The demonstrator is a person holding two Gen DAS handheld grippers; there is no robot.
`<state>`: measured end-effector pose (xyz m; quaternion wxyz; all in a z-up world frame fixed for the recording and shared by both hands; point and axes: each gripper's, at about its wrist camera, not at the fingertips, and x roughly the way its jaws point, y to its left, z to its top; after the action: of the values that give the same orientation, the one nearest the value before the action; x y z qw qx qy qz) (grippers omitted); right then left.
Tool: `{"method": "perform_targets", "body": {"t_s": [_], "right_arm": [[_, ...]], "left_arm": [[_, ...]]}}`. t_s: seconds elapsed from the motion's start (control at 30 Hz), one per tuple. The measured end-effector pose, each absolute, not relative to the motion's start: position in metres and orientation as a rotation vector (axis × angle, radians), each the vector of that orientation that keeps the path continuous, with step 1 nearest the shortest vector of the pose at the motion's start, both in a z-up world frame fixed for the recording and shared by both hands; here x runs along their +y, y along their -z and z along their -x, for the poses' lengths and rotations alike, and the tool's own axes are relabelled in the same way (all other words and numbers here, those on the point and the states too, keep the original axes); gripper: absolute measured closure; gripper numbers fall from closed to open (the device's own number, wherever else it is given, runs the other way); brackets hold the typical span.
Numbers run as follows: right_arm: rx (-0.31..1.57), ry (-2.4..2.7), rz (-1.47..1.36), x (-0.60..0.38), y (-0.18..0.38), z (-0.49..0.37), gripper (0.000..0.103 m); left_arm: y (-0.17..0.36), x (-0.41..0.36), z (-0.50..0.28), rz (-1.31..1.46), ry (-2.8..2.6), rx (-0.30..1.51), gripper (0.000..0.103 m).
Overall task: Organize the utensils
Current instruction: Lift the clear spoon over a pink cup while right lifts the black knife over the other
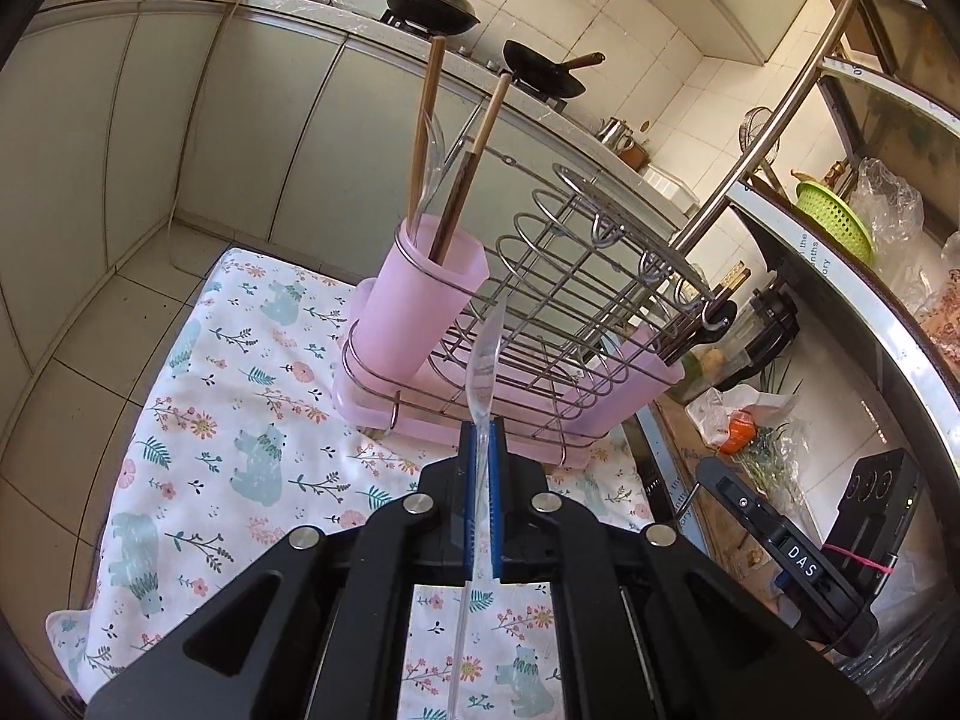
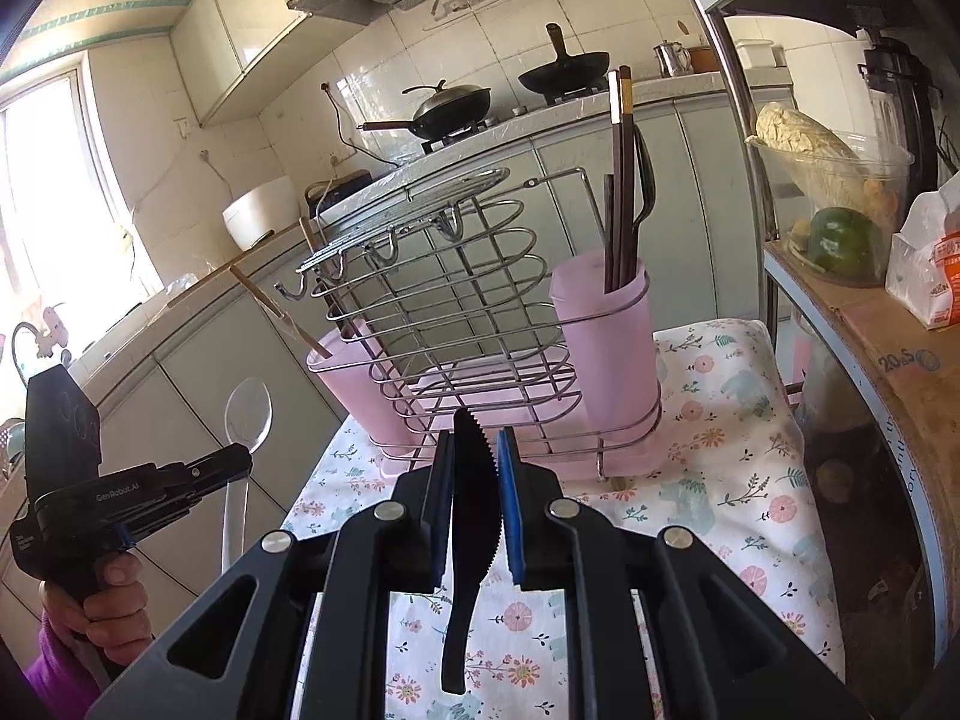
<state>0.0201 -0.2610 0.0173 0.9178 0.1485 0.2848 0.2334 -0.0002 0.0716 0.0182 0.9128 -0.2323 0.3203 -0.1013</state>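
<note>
Clear plastic spoon (image 1: 485, 360) clamped upright in left gripper (image 1: 480, 468), black serrated plastic knife (image 2: 471, 510) clenched tip-up in right gripper (image 2: 474, 498); pink plastic cups (image 1: 420, 306) in wire rack (image 1: 570, 300) sit just beyond, left cup nearer the spoon.

Two black pans (image 2: 456, 111) are seen on the stove by the white tiled wall. A small metal kettle (image 2: 671, 57) is set on the counter near them. A white pot (image 2: 261, 210) is kept on the counter by the bright window. A cloth with bears and flowers (image 1: 240, 420) is spread over a low table. A green basket (image 1: 837, 219) is placed on a shelf beside a plastic bag (image 1: 888, 192).
</note>
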Motion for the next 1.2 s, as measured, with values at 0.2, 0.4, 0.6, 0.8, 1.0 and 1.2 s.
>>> {"method": "perform_targets", "body": {"t_s": [0.2,0.4,0.6,0.8,1.0,1.2], "right_arm": [[0.566,-0.477,-0.310,-0.262,-0.020,-0.019,0.089],[0.543,-0.475,-0.315,-0.265,-0.024,-0.019,0.089],[0.486,-0.470,-0.306,-0.272,-0.039,-0.020,0.089],[0.389,-0.452,-0.318,-0.286,-0.064,-0.027,0.089],[0.254,-0.405,-0.276,-0.295,-0.097,-0.037,0.089],[0.125,-0.346,-0.223,-0.300,-0.131,-0.056,0.089]], "left_arm": [[-0.020,0.074,0.002,0.476,0.200,0.636,0.100],[-0.025,0.077,0.002,0.476,0.197,0.608,0.100],[-0.033,0.082,0.000,0.494,0.193,0.568,0.100],[-0.041,0.085,-0.005,0.493,0.180,0.522,0.100],[-0.050,0.089,-0.011,0.495,0.174,0.457,0.100],[-0.056,0.089,-0.023,0.489,0.170,0.418,0.100]]}}
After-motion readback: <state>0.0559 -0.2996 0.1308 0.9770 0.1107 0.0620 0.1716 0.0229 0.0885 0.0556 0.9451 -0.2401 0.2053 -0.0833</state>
